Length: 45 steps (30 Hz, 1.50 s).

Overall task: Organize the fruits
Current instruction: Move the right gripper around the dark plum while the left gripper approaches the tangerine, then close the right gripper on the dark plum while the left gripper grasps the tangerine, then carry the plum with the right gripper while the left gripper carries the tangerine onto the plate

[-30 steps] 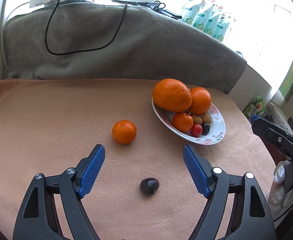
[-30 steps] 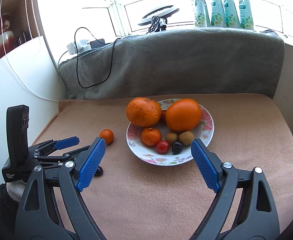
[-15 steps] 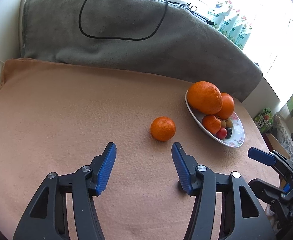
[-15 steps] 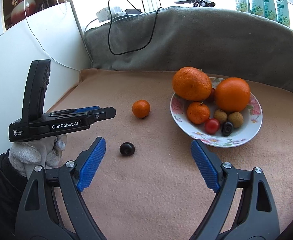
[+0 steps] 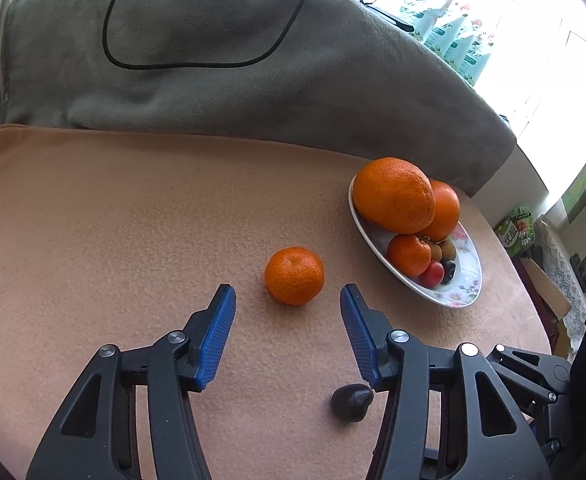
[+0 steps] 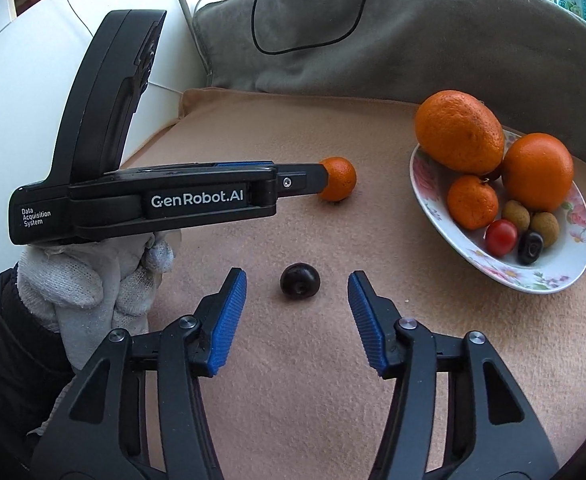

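A small mandarin [image 5: 294, 275] lies loose on the tan cloth, just beyond the tips of my open left gripper [image 5: 288, 298]; it also shows in the right wrist view [image 6: 338, 179], partly behind the left gripper's tip. A dark plum [image 6: 300, 281] lies on the cloth just ahead of my open right gripper [image 6: 297, 286], between its fingertips; it also shows in the left wrist view [image 5: 352, 397]. A floral plate [image 6: 553, 276] at the right holds two big oranges, a mandarin, a red tomato, a dark fruit and brown fruits.
A grey blanket [image 5: 253, 68] with a black cable [image 5: 197, 65] rises behind the tan cloth [image 5: 113, 220]. A white wall [image 6: 25, 80] bounds the left. Green pouches [image 5: 453, 44] stand on the sill. The gloved hand [image 6: 89, 280] holds the left gripper's body.
My left gripper has moved forward up to the loose mandarin and stayed open. My right gripper has come down and forward to the dark plum, with its jaws narrowed but open.
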Tool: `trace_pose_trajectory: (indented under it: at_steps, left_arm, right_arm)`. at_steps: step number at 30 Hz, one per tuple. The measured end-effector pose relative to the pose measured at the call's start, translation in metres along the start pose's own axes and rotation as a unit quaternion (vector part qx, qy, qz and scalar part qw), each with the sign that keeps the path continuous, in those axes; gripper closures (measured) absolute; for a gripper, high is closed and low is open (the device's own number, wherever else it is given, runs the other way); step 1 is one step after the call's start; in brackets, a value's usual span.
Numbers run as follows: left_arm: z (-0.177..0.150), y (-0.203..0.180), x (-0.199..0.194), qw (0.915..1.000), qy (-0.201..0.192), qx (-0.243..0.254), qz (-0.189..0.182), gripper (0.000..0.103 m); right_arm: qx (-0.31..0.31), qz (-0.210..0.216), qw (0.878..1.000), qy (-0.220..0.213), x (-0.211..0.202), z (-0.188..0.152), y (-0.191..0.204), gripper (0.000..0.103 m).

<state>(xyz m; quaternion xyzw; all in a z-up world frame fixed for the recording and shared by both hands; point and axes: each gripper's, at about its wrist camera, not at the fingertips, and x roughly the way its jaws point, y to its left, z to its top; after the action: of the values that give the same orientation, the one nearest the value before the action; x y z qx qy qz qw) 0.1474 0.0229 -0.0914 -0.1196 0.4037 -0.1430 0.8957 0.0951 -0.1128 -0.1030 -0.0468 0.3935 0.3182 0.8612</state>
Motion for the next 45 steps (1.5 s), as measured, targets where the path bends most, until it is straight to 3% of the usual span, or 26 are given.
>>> trace_pose_trajectory:
  at_steps: [18, 27, 45]
  left_arm:
    - [0.004, 0.007, 0.022, 0.9997, 0.020, -0.013, -0.002, 0.055]
    - [0.005, 0.002, 0.024, 0.9998, 0.018, -0.004, -0.010, 0.068]
    - [0.004, 0.002, 0.012, 0.9998, 0.001, -0.010, -0.017, 0.070]
  right_arm:
    - [0.006, 0.000, 1.000, 0.025, 0.023, 0.005, -0.002, 0.063]
    - [0.009, -0.003, 0.999, 0.031, 0.033, 0.009, 0.005, 0.076]
    - [0.025, -0.003, 1.000, 0.013, 0.021, 0.003, -0.002, 0.077]
